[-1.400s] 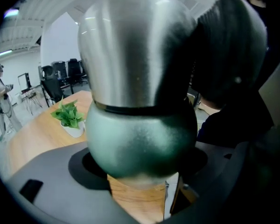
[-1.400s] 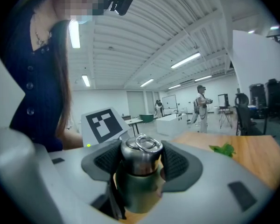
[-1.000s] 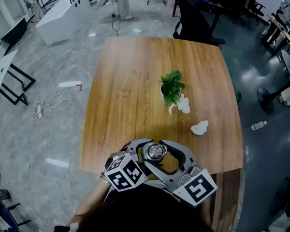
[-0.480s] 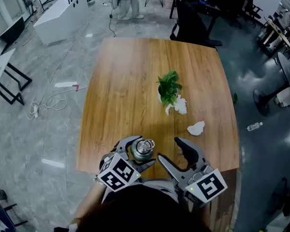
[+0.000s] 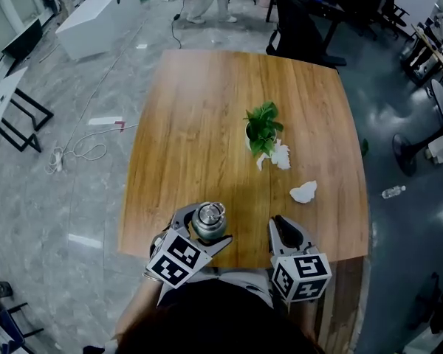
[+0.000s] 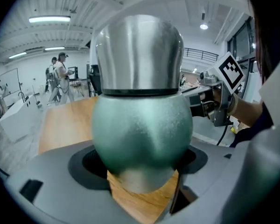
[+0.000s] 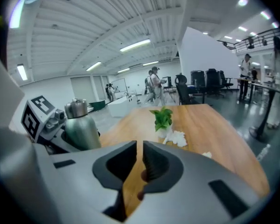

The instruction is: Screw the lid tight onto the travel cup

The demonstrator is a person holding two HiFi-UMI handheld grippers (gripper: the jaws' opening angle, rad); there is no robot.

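Wooden bench [image 5: 199, 116] in workshop w/ grey floor [image 5: 59, 198]; plant [image 5: 263, 130] mid-bench, prob. tissues [image 5: 304, 192] nearby. Jaws of L gripper [image 5: 205, 228] are clamping travel cup [image 6: 142, 120]; jaws of R gripper [image 7: 141, 160], empty, have just been closing to a slit.

Left claw [image 6: 141, 171] gripping green travel cup [image 6: 142, 129], steel lid [image 6: 139, 55] on top

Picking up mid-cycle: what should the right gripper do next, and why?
Probably reopen the right gripper and bring it onto the lid for a tightening twist: its jaws have just been closing on nothing, away from the travel cup, which the left gripper clamps by its green body.
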